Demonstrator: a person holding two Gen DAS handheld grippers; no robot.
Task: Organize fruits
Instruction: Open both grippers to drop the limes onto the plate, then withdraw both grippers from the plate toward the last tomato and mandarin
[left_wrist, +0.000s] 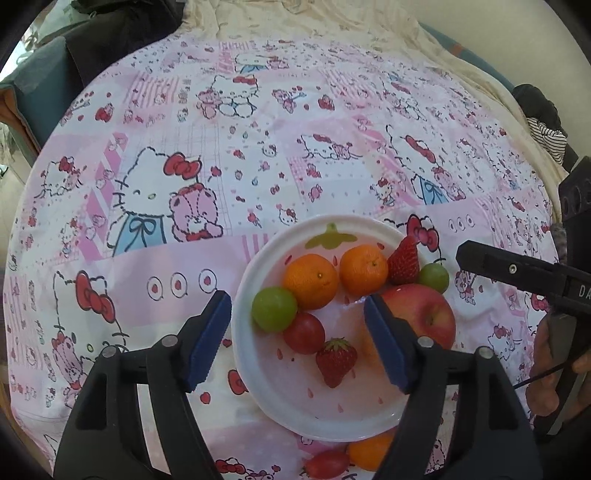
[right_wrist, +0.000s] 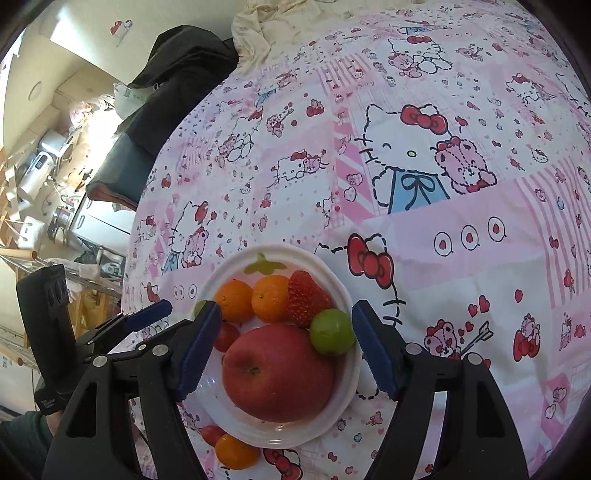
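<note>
A white plate (left_wrist: 255, 373) on the Hello Kitty cloth holds a red apple (left_wrist: 424, 314), two tangerines (left_wrist: 312, 280), two green grapes (left_wrist: 274, 309), a red grape (left_wrist: 304, 332) and two strawberries (left_wrist: 336, 360). My left gripper (left_wrist: 297, 341) is open and empty, low over the plate. My right gripper (right_wrist: 286, 349) is open and empty, its jaws either side of the apple (right_wrist: 279, 371) and a green grape (right_wrist: 331, 331). A tangerine (right_wrist: 236, 451) and a red grape (right_wrist: 211, 434) lie on the cloth beside the plate's (right_wrist: 343, 295) near rim.
The patterned cloth (left_wrist: 295, 147) covers a round table. A dark garment (right_wrist: 173, 85) hangs at the table's far edge. Cluttered shelves and boxes (right_wrist: 40, 158) stand beyond it. The right gripper (left_wrist: 524, 277) shows at the right edge of the left wrist view.
</note>
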